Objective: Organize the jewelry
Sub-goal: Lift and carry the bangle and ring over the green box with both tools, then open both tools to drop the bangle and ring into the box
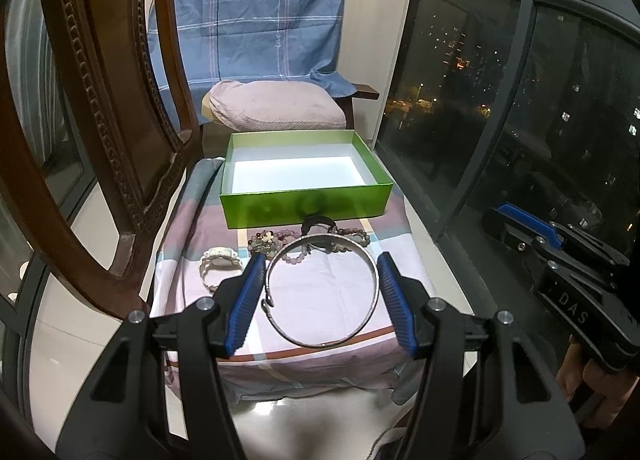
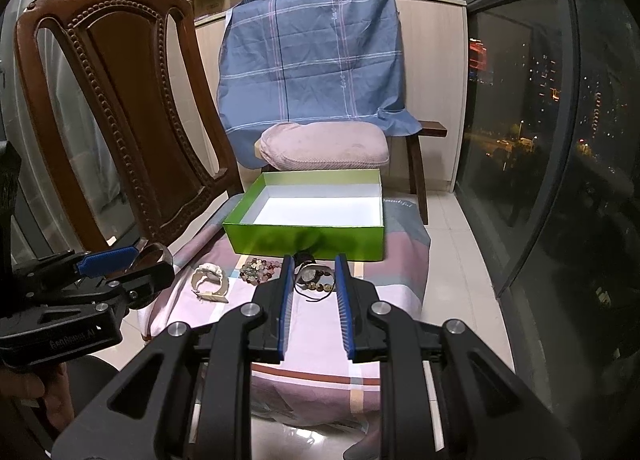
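My left gripper [image 1: 321,260] is shut on a silver bangle [image 1: 322,337], its blue pads pressing the ring's two sides, held above the cloth-covered stool. In the right wrist view the left gripper [image 2: 132,260] holds the bangle [image 2: 154,252] at the left, in the air. An open green box [image 1: 304,209] with a white inside stands at the far end of the stool. In front of it lie a white watch [image 2: 209,282], bead bracelets [image 2: 256,268] and a dark watch [image 2: 314,276]. My right gripper [image 2: 312,260] is open and empty, its fingers either side of the dark watch, above it.
A carved wooden chair [image 2: 116,108] stands at the left. A bench with a pink cushion [image 2: 324,152] and blue cloth [image 2: 312,56] is behind the box. Dark glass windows [image 2: 540,120] run along the right. White tiled floor surrounds the stool.
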A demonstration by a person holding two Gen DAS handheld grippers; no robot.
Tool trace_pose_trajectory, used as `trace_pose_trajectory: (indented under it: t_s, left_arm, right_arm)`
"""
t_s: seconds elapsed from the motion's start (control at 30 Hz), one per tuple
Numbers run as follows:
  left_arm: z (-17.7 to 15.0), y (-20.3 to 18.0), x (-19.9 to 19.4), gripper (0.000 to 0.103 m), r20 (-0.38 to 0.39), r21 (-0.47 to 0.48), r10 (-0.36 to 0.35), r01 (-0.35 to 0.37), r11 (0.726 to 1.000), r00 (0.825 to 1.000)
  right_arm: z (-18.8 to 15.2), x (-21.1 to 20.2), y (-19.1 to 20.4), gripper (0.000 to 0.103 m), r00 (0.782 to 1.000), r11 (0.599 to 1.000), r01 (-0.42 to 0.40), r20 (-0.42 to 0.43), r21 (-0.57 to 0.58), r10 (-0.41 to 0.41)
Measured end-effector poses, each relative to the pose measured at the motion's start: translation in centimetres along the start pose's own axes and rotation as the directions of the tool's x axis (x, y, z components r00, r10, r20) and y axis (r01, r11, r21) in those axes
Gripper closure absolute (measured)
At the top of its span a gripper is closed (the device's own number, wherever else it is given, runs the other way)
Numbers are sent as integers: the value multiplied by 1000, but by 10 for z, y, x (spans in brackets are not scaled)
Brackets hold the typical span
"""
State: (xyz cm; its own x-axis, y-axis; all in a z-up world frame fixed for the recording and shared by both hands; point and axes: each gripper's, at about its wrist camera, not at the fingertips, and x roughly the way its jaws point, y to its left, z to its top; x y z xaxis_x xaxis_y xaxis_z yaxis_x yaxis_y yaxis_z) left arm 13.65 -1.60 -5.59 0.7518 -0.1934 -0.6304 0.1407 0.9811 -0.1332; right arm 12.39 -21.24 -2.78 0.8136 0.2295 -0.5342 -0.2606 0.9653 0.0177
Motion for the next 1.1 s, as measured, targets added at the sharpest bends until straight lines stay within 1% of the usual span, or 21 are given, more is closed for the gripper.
trace_pose_trajectory:
  t_s: [0.17, 0.33, 0.5, 0.63, 0.7, 0.77, 0.83, 0.87, 0.9, 0.93, 1.03, 1.1]
  left_arm:
    - [3, 1, 9, 46, -12, -1, 1, -1, 1000, 1000]
    - [13, 4, 21, 46, -13, 0, 0, 0, 1000, 1000]
    - [42, 10, 44, 46, -1, 11, -1, 1, 1000, 1000]
    - [80, 18, 75, 46, 16, 28, -4, 3, 1000, 1000]
    - [104, 25, 101, 46, 15, 28, 13, -13, 1000, 1000]
    - [124, 34, 127, 46, 1, 14, 20, -21, 1000, 1000]
    - [140, 45, 154, 46, -25, -11, 5, -5, 1000, 1000]
    - [149, 51, 171, 46, -39, -24, 3, -4, 1000, 999]
    - [156, 57, 190, 46, -65, -33, 12, -14, 999, 998]
    - [161, 63, 208, 46, -84, -45, 19, -23, 999, 996]
    - [168, 81, 256, 46, -155, -80, 30, -43, 996, 987]
    - [169, 86, 277, 46, -186, -79, 46, -61, 995, 981]
  right_arm:
    - [3, 11, -2, 82, 1000, 1000, 1, -9, 3, -1]
    - [9, 29, -6, 82, 1000, 1000, 2, -17, 0, -2]
    - [31, 55, -15, 82, 1000, 1000, 3, 2, -6, -3]
    - [64, 93, -23, 82, 1000, 999, -10, 7, -31, 10]
    - [87, 121, -29, 82, 1000, 999, -19, 5, -29, 19]
    - [104, 151, -35, 82, 1000, 999, -2, -1, -38, 2]
    - [119, 191, -44, 82, 999, 1000, -5, -37, -24, 4]
    - [123, 205, -47, 82, 999, 1000, -4, -52, -20, 3]
    - [127, 228, -51, 82, 997, 1000, -6, -79, -15, 4]
    - [128, 239, -54, 82, 996, 1000, -1, -90, -15, -1]
    - [130, 289, -65, 82, 989, 1000, 28, -148, -2, -28]
    - [128, 306, -70, 82, 984, 999, 43, -173, 18, -40]
